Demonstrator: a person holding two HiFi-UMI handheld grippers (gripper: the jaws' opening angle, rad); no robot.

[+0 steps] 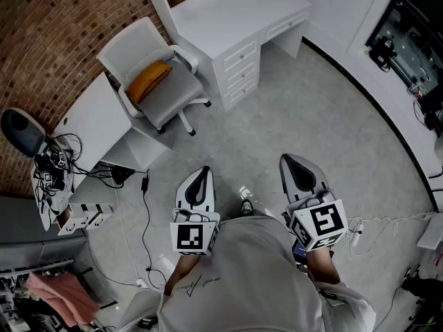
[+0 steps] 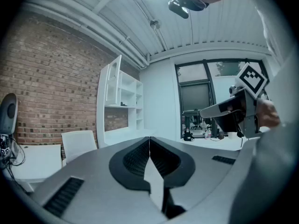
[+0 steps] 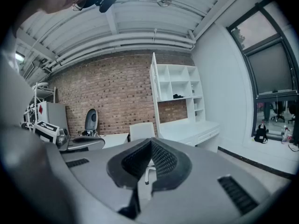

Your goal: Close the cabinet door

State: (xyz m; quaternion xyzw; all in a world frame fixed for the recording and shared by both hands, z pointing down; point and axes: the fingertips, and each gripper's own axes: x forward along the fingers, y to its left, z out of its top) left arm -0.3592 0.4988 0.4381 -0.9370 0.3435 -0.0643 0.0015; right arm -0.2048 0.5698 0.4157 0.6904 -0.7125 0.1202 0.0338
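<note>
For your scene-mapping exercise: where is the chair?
Head view, upper left: the chair stands between the desk and the curved table, by the brick wall.

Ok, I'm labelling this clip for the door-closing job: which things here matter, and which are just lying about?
For the job:
cabinet door, standing open
white shelf unit
left gripper and right gripper, both shut, empty

Lying about:
white chair
orange cushion
desk
tangle of cables
</note>
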